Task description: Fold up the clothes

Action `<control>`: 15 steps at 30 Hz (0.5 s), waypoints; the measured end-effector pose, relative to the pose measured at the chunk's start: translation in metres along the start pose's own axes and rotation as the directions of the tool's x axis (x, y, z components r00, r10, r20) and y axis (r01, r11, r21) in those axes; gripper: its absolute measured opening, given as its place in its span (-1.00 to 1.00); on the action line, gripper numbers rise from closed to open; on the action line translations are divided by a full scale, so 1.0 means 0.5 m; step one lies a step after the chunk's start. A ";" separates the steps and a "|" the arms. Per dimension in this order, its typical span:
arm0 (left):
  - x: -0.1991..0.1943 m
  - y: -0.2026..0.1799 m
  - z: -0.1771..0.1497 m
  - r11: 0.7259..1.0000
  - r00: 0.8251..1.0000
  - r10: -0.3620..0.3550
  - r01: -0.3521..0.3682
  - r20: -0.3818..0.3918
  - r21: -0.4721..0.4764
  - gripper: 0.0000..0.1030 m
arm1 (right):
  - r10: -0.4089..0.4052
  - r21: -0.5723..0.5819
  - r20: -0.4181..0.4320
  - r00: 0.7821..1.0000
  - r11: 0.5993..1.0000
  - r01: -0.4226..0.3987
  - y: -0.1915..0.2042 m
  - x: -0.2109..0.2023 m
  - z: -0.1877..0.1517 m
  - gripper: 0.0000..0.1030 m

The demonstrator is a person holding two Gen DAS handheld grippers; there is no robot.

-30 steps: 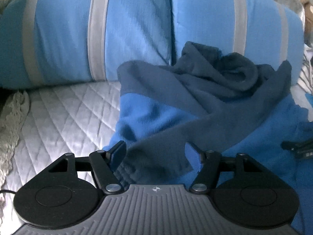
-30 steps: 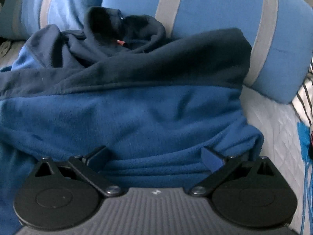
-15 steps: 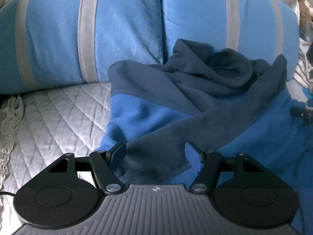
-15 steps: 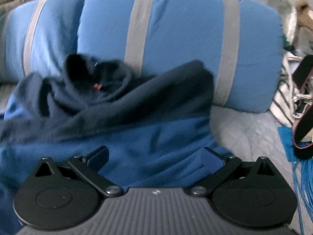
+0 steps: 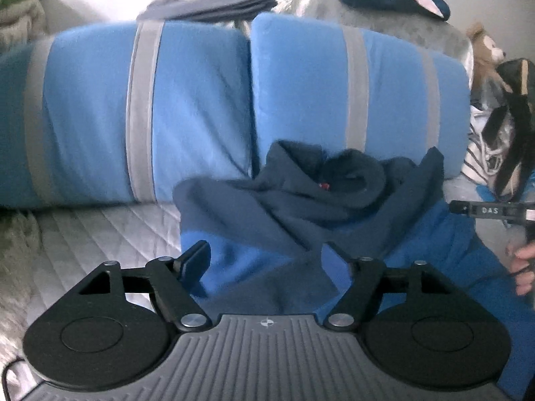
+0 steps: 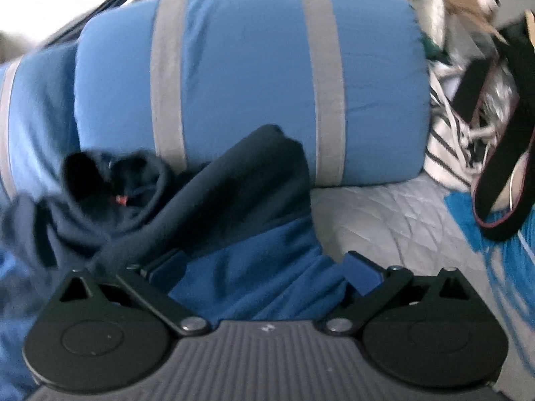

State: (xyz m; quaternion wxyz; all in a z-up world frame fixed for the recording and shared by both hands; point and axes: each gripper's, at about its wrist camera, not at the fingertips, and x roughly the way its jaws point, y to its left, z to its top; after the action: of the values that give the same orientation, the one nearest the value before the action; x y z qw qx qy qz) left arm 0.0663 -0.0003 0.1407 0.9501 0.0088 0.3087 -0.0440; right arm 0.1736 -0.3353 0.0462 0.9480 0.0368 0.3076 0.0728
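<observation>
A fleece top [image 5: 334, 200], bright blue with a navy yoke and collar, lies crumpled on the grey quilt against two blue pillows. My left gripper [image 5: 265, 255] hovers over its near left edge. Its jaws are opening, and fleece lies loose between them with the pads apart from it. My right gripper [image 6: 264, 267] stands wide over the fleece's [image 6: 234, 207] right edge. Blue fabric bunches between the fingers [image 6: 362, 270] and the navy band drapes over the left one. A small red tag [image 6: 120, 199] shows inside the collar.
Two blue pillows with grey stripes [image 5: 167, 110] back the bed. Bare quilt [image 5: 100, 234] lies left of the fleece and also to its right [image 6: 384, 214]. A striped bag [image 6: 448, 153], a black strap [image 6: 501, 183] and a plush toy [image 5: 485, 46] crowd the right. A hand [image 5: 525, 267] shows there.
Both views have risen and pulled back, so the pillows' tops and the wall now show. The right view has swung right and rolled. The left jaws stand slightly wider.
</observation>
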 end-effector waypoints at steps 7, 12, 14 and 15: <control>-0.025 -0.086 0.170 0.994 0.995 -0.049 0.040 0.088 0.103 0.44 | 0.053 0.199 0.108 0.993 0.977 -0.074 -0.043 0.027 0.059 0.97; 0.030 -0.155 0.250 0.986 0.988 -0.106 0.089 0.114 0.141 0.45 | 0.079 0.281 0.117 0.990 0.954 -0.110 -0.057 0.074 0.089 0.72; 0.065 -0.181 0.267 0.983 0.987 -0.124 0.108 0.104 0.146 0.45 | 0.084 0.292 0.110 0.990 0.950 -0.113 -0.059 0.093 0.094 0.65; 0.084 -0.193 0.271 0.983 0.987 -0.128 0.113 0.096 0.142 0.45 | 0.083 0.295 0.105 0.991 0.949 -0.111 -0.060 0.104 0.096 0.62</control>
State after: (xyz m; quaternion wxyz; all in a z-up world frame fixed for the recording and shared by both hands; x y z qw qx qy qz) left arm 0.1709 -0.1054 0.2270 0.9578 0.0528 0.2546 -0.1228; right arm 0.2467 -0.3576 0.0517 0.9397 0.1988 0.2695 0.0700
